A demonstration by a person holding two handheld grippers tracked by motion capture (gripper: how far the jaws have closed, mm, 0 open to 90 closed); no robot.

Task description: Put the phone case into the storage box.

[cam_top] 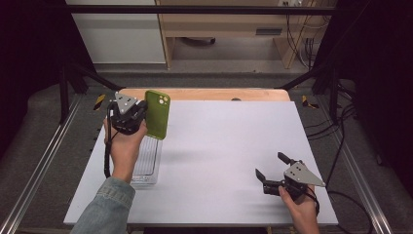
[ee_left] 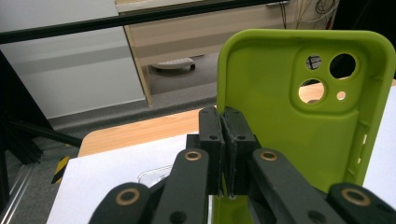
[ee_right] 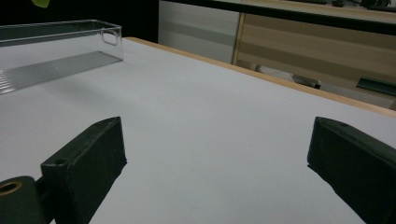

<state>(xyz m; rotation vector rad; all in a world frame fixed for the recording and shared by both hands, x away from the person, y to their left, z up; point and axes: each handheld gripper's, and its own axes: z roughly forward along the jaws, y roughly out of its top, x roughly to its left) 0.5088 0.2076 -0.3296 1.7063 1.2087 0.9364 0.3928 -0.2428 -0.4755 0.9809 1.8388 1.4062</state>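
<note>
A lime-green phone case [cam_top: 158, 114] hangs upright above the table's left side, its camera cut-outs at the top. My left gripper [cam_top: 141, 113] is shut on the case's left edge. In the left gripper view the two black pads [ee_left: 210, 135] press together on the rim of the case [ee_left: 303, 102], whose hollow inside faces the camera. Under that hand lies a clear plastic tray [cam_top: 146, 163] on the white table top [cam_top: 219, 146]. My right gripper [cam_top: 272, 165] rests low near the table's front right, jaws wide apart with nothing between them; its pads [ee_right: 88, 163] frame bare table.
The clear tray [ee_right: 56, 51] lies far off at the left of the right gripper view. A wooden strip [cam_top: 209, 93] borders the table's far edge. Beyond it are black frame rails, a wooden cabinet [cam_top: 219, 29] and cables on the floor at the right.
</note>
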